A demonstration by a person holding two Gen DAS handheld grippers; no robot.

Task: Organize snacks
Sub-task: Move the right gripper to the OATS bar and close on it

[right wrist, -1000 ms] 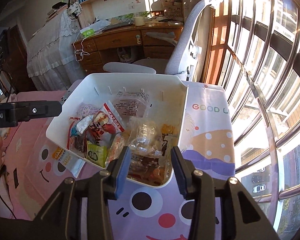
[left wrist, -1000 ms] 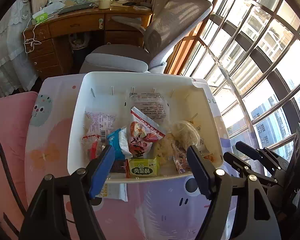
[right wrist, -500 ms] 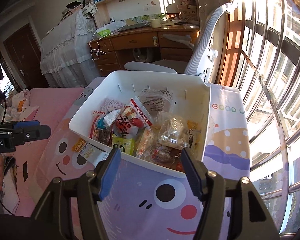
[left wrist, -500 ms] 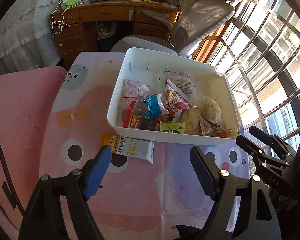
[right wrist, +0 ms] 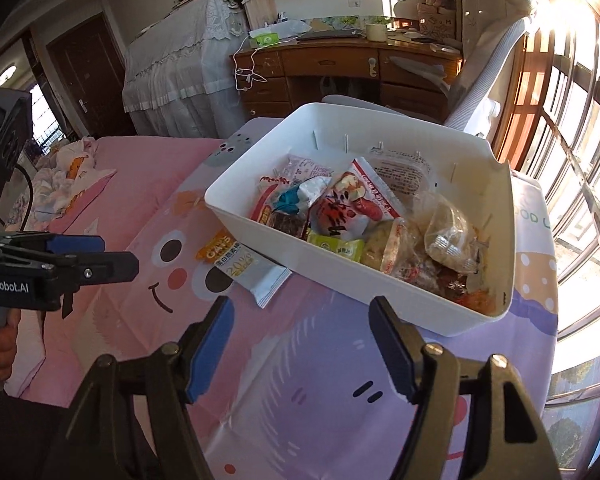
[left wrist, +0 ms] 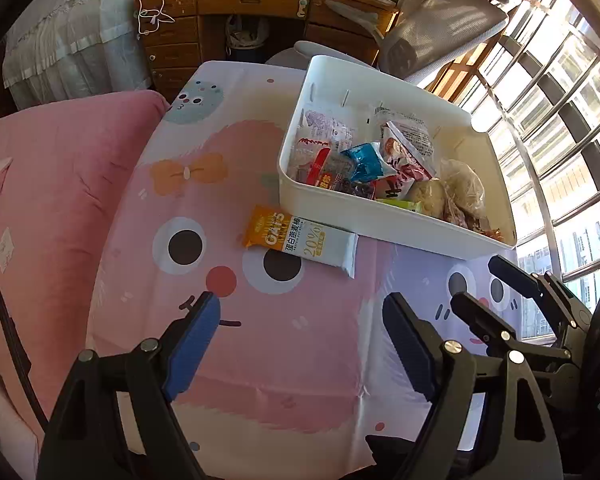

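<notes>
Left tool (left wrist: 300, 330) spread — empty, oat bar (left wrist: 300, 239) beside bin (left wrist: 380, 216)

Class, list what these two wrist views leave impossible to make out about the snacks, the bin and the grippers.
- Oat bar: one end sits under the white bin in both views.
- Lower snacks: buried under the red-and-white packet and neighbours; count unknown.
- Packet print: too small to read.
- Left gripper, right gripper: handles cut off by the bottom edge.
</notes>
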